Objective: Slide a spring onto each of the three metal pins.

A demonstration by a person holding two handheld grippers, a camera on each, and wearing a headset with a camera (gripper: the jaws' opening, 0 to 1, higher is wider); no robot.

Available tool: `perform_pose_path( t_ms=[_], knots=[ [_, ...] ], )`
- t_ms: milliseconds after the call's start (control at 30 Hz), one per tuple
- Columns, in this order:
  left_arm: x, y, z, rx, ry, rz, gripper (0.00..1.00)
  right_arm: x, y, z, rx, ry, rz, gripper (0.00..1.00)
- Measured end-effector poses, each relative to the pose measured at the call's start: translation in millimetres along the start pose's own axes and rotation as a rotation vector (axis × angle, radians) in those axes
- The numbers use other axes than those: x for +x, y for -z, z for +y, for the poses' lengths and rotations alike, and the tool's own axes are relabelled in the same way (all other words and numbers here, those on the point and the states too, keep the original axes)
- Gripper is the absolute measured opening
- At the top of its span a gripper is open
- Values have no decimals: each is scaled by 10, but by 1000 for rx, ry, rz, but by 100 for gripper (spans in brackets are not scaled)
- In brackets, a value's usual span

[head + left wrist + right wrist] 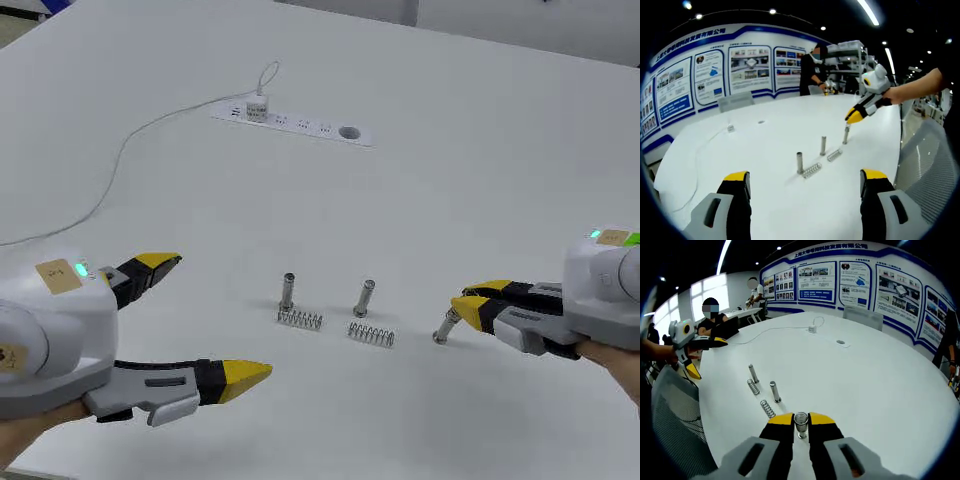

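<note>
Here the right gripper (801, 418) is closed narrowly on a spring (801, 424) at the top of a leaning pin (445, 328) right at its tips. The left gripper (220, 316) has its jaws spread wide. Between the two grippers stand two upright pins (288, 291), each with a loose spring (300, 319) lying just beside it on the white table (480, 180).

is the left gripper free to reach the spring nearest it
Likely yes: the left gripper is open and only bare table lies between it and the spring. The right gripper is off at the far pin.
</note>
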State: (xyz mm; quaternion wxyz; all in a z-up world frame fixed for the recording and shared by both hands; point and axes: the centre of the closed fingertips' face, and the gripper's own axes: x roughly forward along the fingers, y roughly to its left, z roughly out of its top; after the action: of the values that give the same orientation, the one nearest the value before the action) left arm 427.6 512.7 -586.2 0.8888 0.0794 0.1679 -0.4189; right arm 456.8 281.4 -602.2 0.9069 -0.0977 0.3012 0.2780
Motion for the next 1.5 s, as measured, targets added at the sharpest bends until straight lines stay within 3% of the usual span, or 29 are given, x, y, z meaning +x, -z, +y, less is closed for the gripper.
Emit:
perform_pose_path(
  t_ms=[533, 867, 1200, 1367, 1500],
  knots=[
    [-2, 87, -96, -21, -4, 6, 92, 104, 119, 10, -22, -10, 45, 11],
    [-22, 100, -31, -35, -29, 3, 91, 140, 181, 33, -33, -16, 67, 11],
    [38, -35, -57, -45, -40, -31, 91, 178, 240, 19, -43, -12, 86, 12],
    [49, 49, -149, -21, -18, -1, 91, 198, 270, 13, -50, -12, 96, 12],
    [53, 48, -139, -32, -21, -1, 90, 236, 307, -4, -47, -10, 108, 12]
  ],
)
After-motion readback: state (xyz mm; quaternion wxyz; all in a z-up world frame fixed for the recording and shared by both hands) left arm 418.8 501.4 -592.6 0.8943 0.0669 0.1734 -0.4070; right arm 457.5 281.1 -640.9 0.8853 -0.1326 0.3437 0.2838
